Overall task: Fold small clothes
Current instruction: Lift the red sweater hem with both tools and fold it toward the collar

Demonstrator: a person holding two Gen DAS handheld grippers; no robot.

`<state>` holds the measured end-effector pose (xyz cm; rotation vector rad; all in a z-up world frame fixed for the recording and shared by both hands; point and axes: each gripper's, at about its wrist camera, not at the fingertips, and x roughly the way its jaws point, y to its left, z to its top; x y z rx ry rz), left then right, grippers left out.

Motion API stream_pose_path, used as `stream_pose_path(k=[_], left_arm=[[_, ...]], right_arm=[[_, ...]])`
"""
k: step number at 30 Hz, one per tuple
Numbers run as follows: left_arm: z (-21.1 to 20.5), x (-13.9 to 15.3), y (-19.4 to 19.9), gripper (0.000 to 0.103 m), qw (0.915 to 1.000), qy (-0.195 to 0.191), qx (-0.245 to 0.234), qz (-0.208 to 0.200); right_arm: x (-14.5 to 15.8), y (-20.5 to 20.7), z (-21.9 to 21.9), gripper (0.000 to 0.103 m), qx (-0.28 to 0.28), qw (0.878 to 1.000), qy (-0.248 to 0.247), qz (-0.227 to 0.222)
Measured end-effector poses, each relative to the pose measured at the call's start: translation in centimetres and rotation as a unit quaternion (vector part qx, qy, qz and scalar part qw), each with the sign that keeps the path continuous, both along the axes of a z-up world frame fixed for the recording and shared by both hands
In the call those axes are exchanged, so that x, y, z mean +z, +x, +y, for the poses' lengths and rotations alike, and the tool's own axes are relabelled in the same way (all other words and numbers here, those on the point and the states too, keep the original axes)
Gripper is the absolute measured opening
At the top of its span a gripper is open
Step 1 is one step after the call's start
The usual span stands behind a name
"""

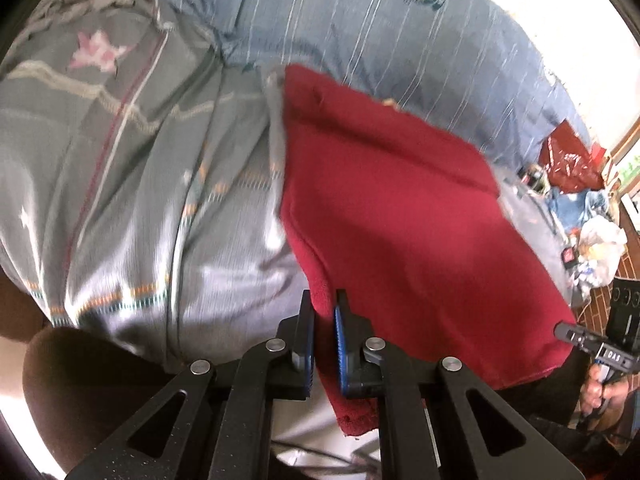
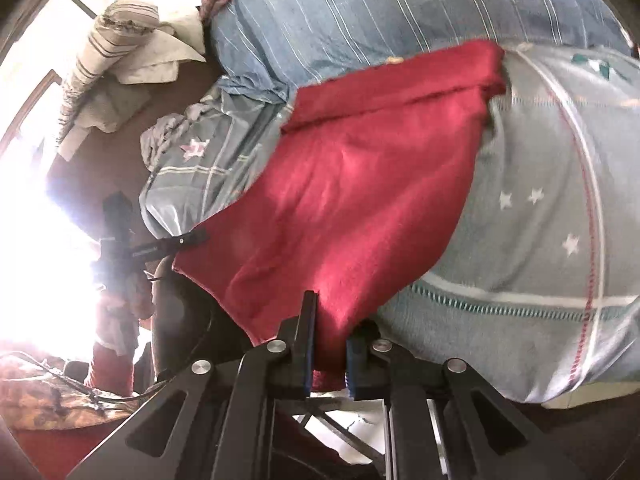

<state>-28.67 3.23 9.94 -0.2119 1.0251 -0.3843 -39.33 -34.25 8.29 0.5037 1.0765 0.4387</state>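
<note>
A red cloth lies spread over a grey patterned bedsheet. My left gripper is shut on the cloth's near left corner, red fabric pinched between its blue pads. In the right wrist view the same red cloth stretches away from me, and my right gripper is shut on its near right corner. The right gripper also shows in the left wrist view at the cloth's far corner; the left gripper shows in the right wrist view likewise. The cloth's far edge is folded over.
A blue striped pillow lies behind the cloth. Rolled and stacked linens sit by a bright window at the left. Red bags and clutter lie on the brick-patterned floor at the right.
</note>
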Motion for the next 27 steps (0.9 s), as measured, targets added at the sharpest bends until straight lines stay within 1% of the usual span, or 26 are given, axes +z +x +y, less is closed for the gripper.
stream_pose_path(k=[3,6,8,11,13,14,19,22,25,27], left_arm=[[-0.3,1.0,-0.6,0.007,0.9999,0.001,-0.003,-0.016],[-0.6,1.1,-1.0,0.007,0.9998,0.005,-0.005,-0.017],[-0.7,1.2,-1.4,0.007,0.9998,0.007,-0.005,-0.018],[-1.0,1.6,-1.1,0.007,0.9998,0.005,-0.006,-0.021],[-1.1,1.7,-1.0,0.007,0.9998,0.003,-0.006,-0.021],[-1.0,1.7,-0.9,0.007,0.9998,0.001,-0.007,-0.021],[-1.0,2.2,-0.5,0.007,0.9997,-0.009,-0.004,-0.023],[-1.2,2.9,0.5,0.007,0.9994,-0.015,-0.004,-0.030],[-1.3,4.0,2.5,0.007,0.9987,-0.025,-0.002,-0.044],[-1.5,4.5,3.9,0.007,0.9981,-0.032,0.002,-0.052]], right_arm=[[0.7,0.0,0.2,0.010,0.006,1.000,-0.009,-0.010],[-0.2,-0.1,0.1,0.010,0.011,1.000,-0.018,0.009],[-0.3,-0.1,0.2,0.010,0.009,1.000,-0.024,0.013],[0.3,-0.5,-0.1,0.010,0.007,1.000,-0.015,-0.002],[0.5,-0.5,-0.1,0.010,0.006,1.000,-0.002,-0.012],[0.4,-0.5,-0.2,0.010,0.004,1.000,0.013,-0.016],[-0.4,0.0,-0.4,0.010,-0.013,0.998,0.055,-0.021],[0.1,0.6,-1.2,0.010,-0.025,0.995,0.082,-0.040],[1.3,2.3,-2.5,0.010,-0.053,0.992,0.098,-0.066],[2.3,3.9,-3.8,0.010,-0.075,0.987,0.114,-0.088]])
